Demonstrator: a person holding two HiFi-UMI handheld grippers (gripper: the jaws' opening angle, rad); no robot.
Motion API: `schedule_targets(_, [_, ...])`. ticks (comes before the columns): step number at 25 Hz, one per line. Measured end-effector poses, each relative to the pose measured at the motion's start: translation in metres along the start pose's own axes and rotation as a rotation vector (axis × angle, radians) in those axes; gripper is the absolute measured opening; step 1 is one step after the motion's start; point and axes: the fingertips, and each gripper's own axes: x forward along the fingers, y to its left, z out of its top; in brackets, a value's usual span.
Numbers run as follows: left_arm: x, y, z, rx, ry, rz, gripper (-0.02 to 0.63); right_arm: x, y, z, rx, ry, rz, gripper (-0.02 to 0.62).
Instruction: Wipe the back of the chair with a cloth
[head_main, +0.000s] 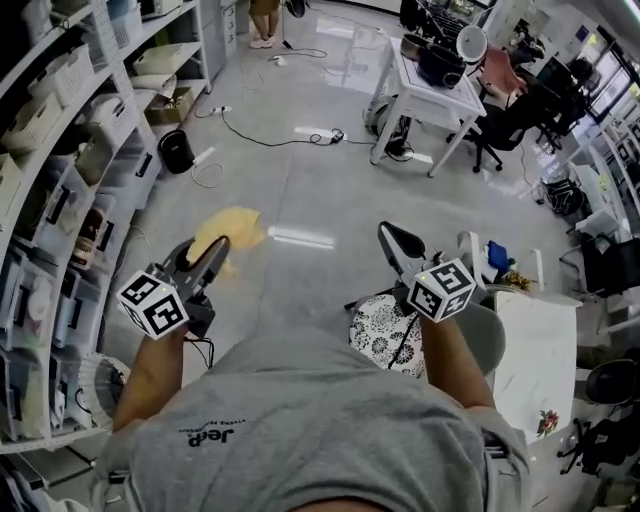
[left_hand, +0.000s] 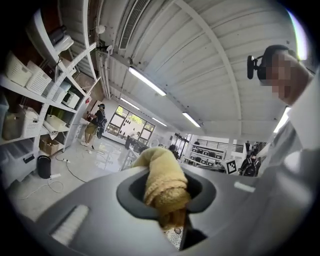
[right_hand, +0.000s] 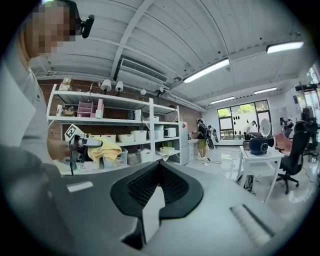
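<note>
The gray floor (head_main: 300, 180) fills most of the head view. Tall white shelves (head_main: 70, 180) stand along the left side, and they are cut off at the edge. A white table (head_main: 430, 92) stands far off, at the top.

The person's gray shirt (head_main: 300, 420) hides what is right below. The chair (head_main: 376, 328) is low on the right, near the right gripper. Only its black and white flowery seat and a round gray part show. The right arm and the shirt cover the rest, so the back of the chair is hard to make out.

The left gripper (head_main: 215, 250) is held up over the floor, well apart from the chair. Its jaws squeeze the yellow cloth (head_main: 232, 230). The cloth sticks out past the tips in a soft lump and also hangs down between them.

The right gripper (head_main: 390, 236) has its jaws pressed together with nothing in them. It touches neither the cloth nor the chair.
</note>
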Motion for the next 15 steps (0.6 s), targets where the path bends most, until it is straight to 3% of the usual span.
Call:
schedule_targets(4, [0.024,0.012,-0.006,0.023,0.056,0.025,0.126,0.019,-0.036,-0.018,0.05,0.009,-0.02,0.003])
schedule_targets(9, [0.031,0.073,0.008,0.026,0.079,0.019,0.126,0.058,-0.04,-0.03,0.076,0.021,-0.09,0.003])
schedule_targets(15, [0.084,0.117,0.017,0.031,0.151,-0.174,0.126,0.052,-0.038,-0.029,0.101,0.047,-0.294,0.003])
